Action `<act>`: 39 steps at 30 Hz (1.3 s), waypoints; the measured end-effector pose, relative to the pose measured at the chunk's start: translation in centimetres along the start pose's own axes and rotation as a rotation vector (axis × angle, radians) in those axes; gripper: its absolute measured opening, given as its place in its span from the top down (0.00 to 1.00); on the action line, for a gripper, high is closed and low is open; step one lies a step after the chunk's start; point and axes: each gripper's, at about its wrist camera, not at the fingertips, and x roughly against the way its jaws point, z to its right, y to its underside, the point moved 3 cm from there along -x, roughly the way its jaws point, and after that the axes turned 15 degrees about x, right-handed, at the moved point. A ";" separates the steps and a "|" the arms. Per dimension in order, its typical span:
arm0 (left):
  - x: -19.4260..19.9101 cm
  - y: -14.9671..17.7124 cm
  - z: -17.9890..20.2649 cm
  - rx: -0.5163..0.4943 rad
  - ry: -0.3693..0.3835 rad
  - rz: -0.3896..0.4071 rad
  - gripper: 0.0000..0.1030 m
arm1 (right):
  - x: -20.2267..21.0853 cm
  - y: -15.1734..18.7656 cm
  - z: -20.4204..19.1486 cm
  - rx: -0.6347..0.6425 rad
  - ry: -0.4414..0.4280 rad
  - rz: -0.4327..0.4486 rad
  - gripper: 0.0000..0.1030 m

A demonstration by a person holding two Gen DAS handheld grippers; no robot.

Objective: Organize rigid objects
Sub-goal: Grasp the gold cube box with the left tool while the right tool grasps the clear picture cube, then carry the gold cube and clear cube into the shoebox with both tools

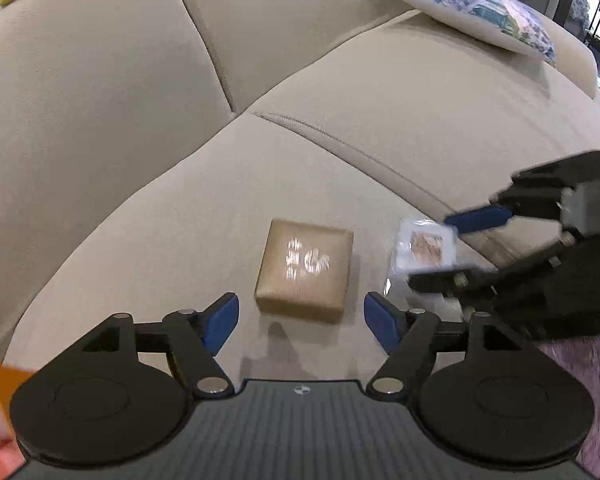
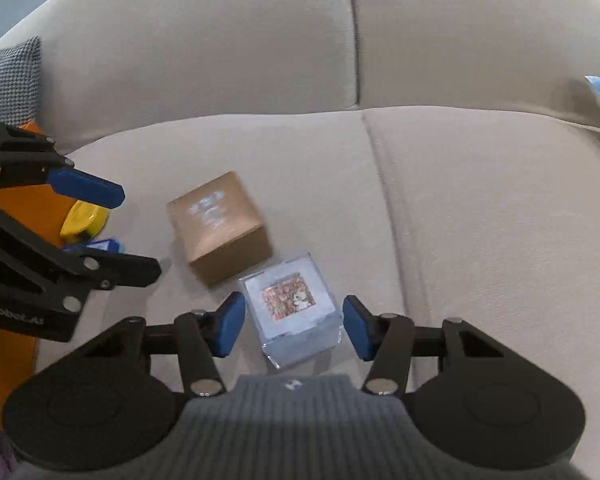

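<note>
The left wrist view looks steeply down past its own fingers [image 1: 220,322] at a beige sofa seat [image 1: 180,220], close above a brown cardboard box [image 1: 306,266]. The right wrist view faces the same seat from just to the right, close over a clear plastic cube [image 2: 290,308]. Both share the box, the cube and the seat; each catches the other gripper at its edge.

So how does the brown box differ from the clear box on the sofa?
The brown box is opaque kraft card with a pale printed mark on top; the clear box is see-through, with a colourful picture on top. The clear box sits between the right tongs, whose pads do not touch it; the brown box lies ahead of the left tongs. Both rest on the beige sofa seat.
</note>
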 end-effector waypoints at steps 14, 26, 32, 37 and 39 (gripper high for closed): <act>-4.4 -1.8 0.4 -0.027 0.009 -0.096 0.22 | 0.2 -1.0 -0.2 0.248 -0.108 -0.063 0.43; -5.6 -1.3 1.0 -0.008 -0.012 -0.073 0.32 | 0.5 -1.2 0.3 0.215 -0.096 -0.095 0.51; -2.2 -0.5 0.5 0.026 0.003 -0.022 0.33 | 1.8 -1.2 -0.3 0.220 -0.080 -0.082 0.52; 4.0 0.7 -0.7 0.071 0.018 0.056 0.33 | 4.6 -2.0 -1.6 0.251 -0.095 -0.035 0.53; 6.9 1.5 -1.4 0.080 0.016 0.091 0.33 | 6.2 -2.7 -2.6 0.268 -0.105 0.001 0.53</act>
